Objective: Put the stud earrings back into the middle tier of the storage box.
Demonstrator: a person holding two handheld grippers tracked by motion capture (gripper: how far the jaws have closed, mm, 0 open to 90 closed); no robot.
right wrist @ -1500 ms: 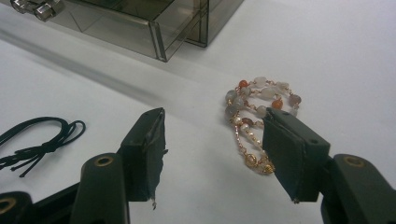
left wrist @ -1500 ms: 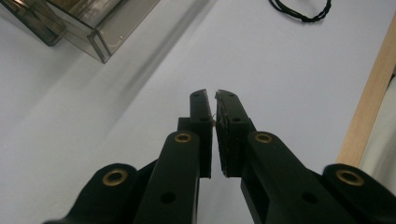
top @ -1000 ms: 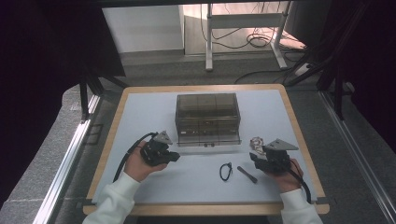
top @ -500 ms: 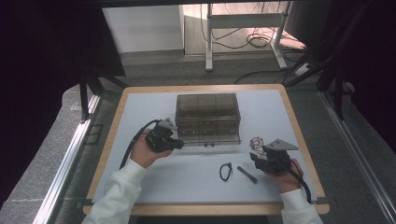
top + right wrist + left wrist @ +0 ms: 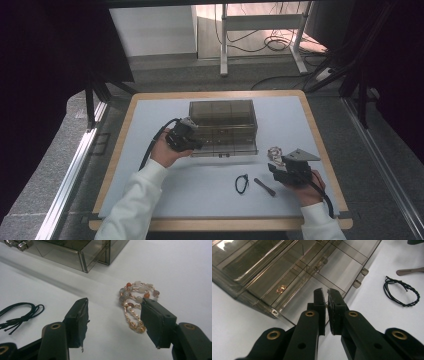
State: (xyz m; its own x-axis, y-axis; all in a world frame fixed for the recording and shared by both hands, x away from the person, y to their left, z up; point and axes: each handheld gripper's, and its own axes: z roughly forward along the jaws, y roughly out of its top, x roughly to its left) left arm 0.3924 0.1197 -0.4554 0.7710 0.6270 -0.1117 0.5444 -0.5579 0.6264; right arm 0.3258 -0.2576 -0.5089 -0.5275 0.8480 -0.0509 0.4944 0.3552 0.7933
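Pulling the drawer of the smoky plastic organizer box (image 5: 223,127) should be done straight and level with the left hand-held gripper (image 5: 326,297), jaws together at its front, while the right hand-held gripper (image 5: 113,315), jaws apart, is kept beside the beaded bracelet (image 5: 136,301) on the table (image 5: 210,195).

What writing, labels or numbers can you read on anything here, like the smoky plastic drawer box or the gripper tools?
None: no word, number or brand can be read.
The drawer box has plain tinted walls.
The left gripper and right gripper show bare black jaws.
The beaded bracelet and black cord carry no tags.
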